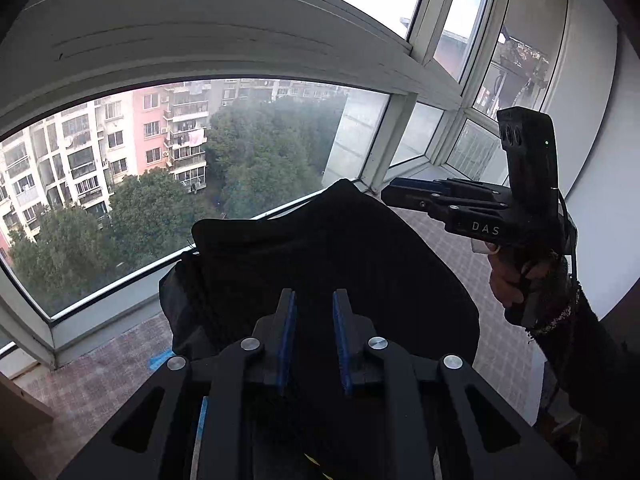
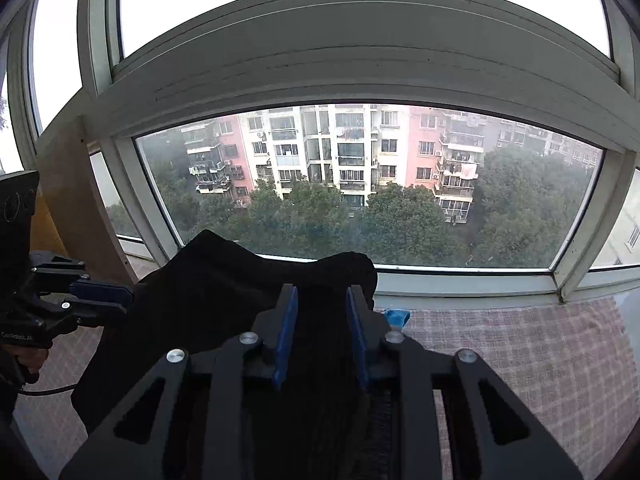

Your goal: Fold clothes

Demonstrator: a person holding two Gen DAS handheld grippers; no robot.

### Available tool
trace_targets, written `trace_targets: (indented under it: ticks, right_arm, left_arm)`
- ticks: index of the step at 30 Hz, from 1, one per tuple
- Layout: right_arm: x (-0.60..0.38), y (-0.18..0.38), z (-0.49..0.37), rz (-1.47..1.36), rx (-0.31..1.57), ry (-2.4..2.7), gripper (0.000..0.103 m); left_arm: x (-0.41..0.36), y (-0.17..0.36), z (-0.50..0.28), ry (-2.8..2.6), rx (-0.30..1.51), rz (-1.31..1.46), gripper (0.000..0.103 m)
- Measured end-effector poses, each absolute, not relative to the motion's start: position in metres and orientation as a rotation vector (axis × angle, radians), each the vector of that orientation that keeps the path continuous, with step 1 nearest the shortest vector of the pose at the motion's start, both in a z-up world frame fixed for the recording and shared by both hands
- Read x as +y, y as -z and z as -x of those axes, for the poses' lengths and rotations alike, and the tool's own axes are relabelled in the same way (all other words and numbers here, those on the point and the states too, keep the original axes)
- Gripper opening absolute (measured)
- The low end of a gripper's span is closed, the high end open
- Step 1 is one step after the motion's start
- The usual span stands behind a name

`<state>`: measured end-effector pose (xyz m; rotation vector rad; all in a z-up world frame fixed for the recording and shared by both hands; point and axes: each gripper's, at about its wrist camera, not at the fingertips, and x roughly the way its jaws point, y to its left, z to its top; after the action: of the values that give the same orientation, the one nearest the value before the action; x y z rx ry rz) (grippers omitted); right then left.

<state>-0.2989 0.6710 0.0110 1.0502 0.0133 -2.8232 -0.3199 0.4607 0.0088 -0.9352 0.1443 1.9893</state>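
A black garment [image 1: 328, 264] hangs in the air in front of the window, held up by both grippers. My left gripper [image 1: 315, 300] is shut on the garment, with cloth bunched between its blue pads [image 1: 289, 344]. My right gripper [image 2: 321, 294] is shut on the garment's [image 2: 224, 292] other upper edge, with cloth between its blue pads [image 2: 286, 340]. In the left wrist view the right gripper [image 1: 390, 196] shows from the side at the garment's far corner. In the right wrist view the left gripper [image 2: 124, 298] shows at the left, clamped on the cloth edge.
A large window [image 2: 368, 184] with apartment blocks and trees outside fills the background. A pink checked cloth [image 2: 520, 352] covers the surface below, also showing in the left wrist view [image 1: 472, 264]. A blue scrap [image 2: 396, 316] lies by the sill. A wooden panel [image 2: 76, 200] stands left.
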Motion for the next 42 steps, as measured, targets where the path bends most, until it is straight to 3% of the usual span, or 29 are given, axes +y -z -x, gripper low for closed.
trace_targets:
  ticks: [2,4,6,7,8,9,11,12,26,32,42]
  right_arm:
    - [0.665,0.017,0.316,-1.183,0.079,2.834,0.026]
    - [0.664,0.029,0.321,-1.283,0.090,2.838,0.026]
    - [0.665,0.012,0.303,-1.250,0.077,2.887,0.027]
    - [0.664,0.000,0.289,-1.219,0.057,2.913,0.030]
    - [0.660,-0.012,0.274,-1.193,0.045,2.936,0.041]
    - [0.653,-0.022,0.255,-1.176,0.044,2.961,0.051]
    - [0.638,-0.042,0.215,-1.142,0.047,3.014,0.056]
    - [0.631,-0.052,0.194,-1.125,0.048,3.041,0.057]
    - [0.550,-0.066,0.017,-1.090,-0.084,3.124,0.058]
    - [0.531,-0.080,-0.016,-1.068,-0.022,3.191,0.058]
    - [0.524,-0.079,-0.049,-1.047,-0.032,3.203,0.058]
  left_arm:
    - [0.462,0.010,0.320,-1.983,0.179,0.993,0.022]
    - [0.465,0.030,0.326,-1.990,0.212,1.055,0.019]
    - [0.461,0.032,0.329,-1.989,0.173,1.089,0.019]
    - [0.458,0.025,0.326,-2.003,0.156,1.084,0.021]
    - [0.453,0.014,0.320,-2.032,0.155,1.060,0.025]
    - [0.447,0.002,0.311,-2.068,0.159,1.022,0.040]
    - [0.429,-0.026,0.288,-2.136,0.154,0.945,0.064]
    - [0.422,-0.036,0.273,-2.160,0.151,0.915,0.070]
    - [0.336,-0.067,0.100,-2.320,0.177,0.883,0.082]
    - [0.323,-0.073,0.064,-2.324,0.166,0.856,0.100]
    - [0.310,-0.084,0.022,-2.317,0.148,0.808,0.102]
